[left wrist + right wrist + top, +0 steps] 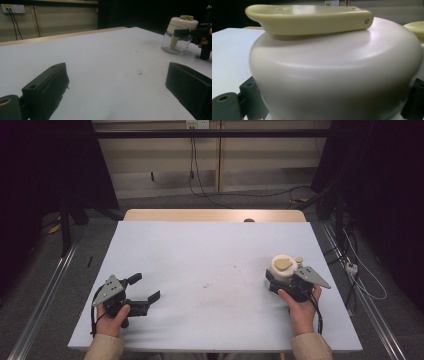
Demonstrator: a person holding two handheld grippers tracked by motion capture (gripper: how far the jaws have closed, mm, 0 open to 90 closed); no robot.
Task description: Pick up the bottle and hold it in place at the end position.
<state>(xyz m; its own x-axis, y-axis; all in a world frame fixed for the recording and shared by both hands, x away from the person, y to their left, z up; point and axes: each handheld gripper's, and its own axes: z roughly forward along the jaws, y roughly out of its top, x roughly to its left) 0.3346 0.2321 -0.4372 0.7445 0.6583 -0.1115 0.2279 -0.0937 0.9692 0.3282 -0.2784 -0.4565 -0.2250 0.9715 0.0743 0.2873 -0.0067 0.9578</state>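
A small chopper jar (282, 265) with a clear glass bowl, a cream domed lid and a flat pale-yellow handle stands on the right of the white-covered table (210, 245). My right gripper (280, 279) is shut on the jar's lid, one jaw on each side. In the right gripper view the lid (332, 75) bulges between the jaws and the handle (307, 17) lies across its top. My left gripper (146, 287) rests at the near left, open, with nothing between its jaws. Its own view looks across bare sheet between them (117, 82) to the jar (178, 27) and the right gripper (190, 32).
A strip of bare wood (215, 215) shows at the table's far edge. Small dark specks (206, 285) mark the sheet's middle. Cables and a power strip (351, 267) lie on the floor to the right. Metal rails run along both sides of the table.
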